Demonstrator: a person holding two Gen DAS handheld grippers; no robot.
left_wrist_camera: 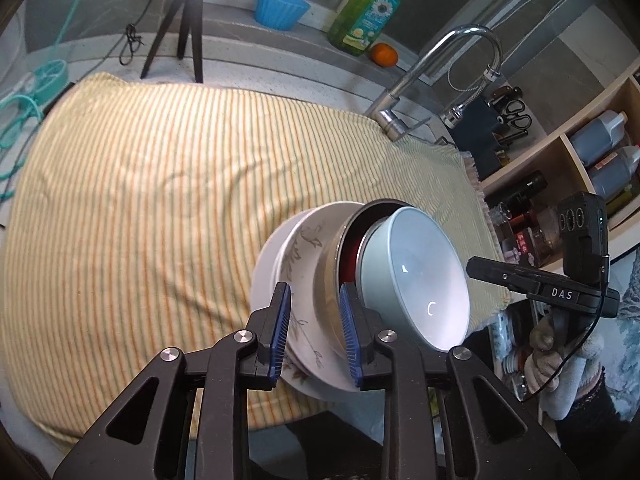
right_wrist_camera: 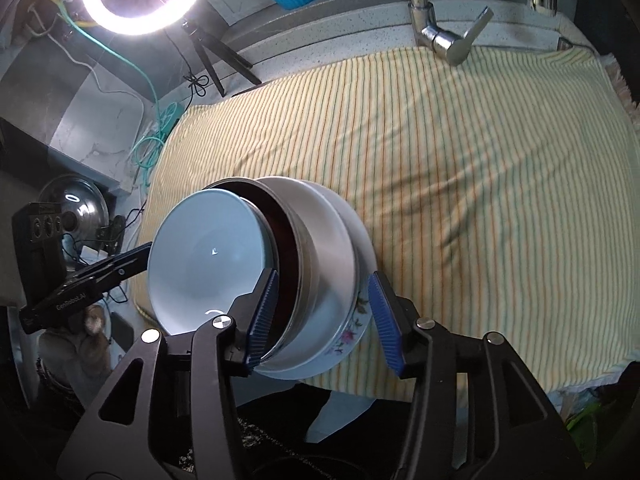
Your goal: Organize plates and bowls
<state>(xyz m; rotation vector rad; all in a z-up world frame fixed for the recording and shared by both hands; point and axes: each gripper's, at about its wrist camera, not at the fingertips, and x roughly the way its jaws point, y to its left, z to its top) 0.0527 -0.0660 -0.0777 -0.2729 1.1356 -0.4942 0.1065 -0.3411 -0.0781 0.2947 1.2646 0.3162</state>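
Left gripper [left_wrist_camera: 314, 326]: clenched on the stack! Its blue pads [left_wrist_camera: 282, 322] straddle the rims of the floral plate [left_wrist_camera: 306, 330] and the metal bowl [left_wrist_camera: 326, 276], at the stack's near edge.

Stack, left to right in the left wrist view: 4 pieces nested and tipped steeply on edge. White bowl [left_wrist_camera: 276, 256] and floral plate on the left, then the metal bowl with a dark red inside, and the pale blue bowl [left_wrist_camera: 416, 276] opening to the right.

Where it sits: over the near right part of the striped towel [left_wrist_camera: 160, 200] that covers the tabletop. I cannot tell whether it hangs free or touches the cloth.

Right gripper [right_wrist_camera: 324, 318]: also around the stack, from the other side. Its left pad sits inside the metal bowl against the wall; its right pad [right_wrist_camera: 384, 320] stands just clear of the floral plate's edge [right_wrist_camera: 352, 326], so this one looks loose, hardly squeezing.

Far right: faucet [left_wrist_camera: 440, 72] and a shelf of bottles [left_wrist_camera: 600, 148], well apart from the stack.

Risk 1: the pale blue bowl is pinched by neither gripper. At this tilt, I judge it could slide out to the right and fall.

Risk 2: the left gripper bites thin rims only. A jerk could let the heavy stack swivel or slip.

Risk 3: setting it down tilted could make the nested pieces fan apart on the soft towel.
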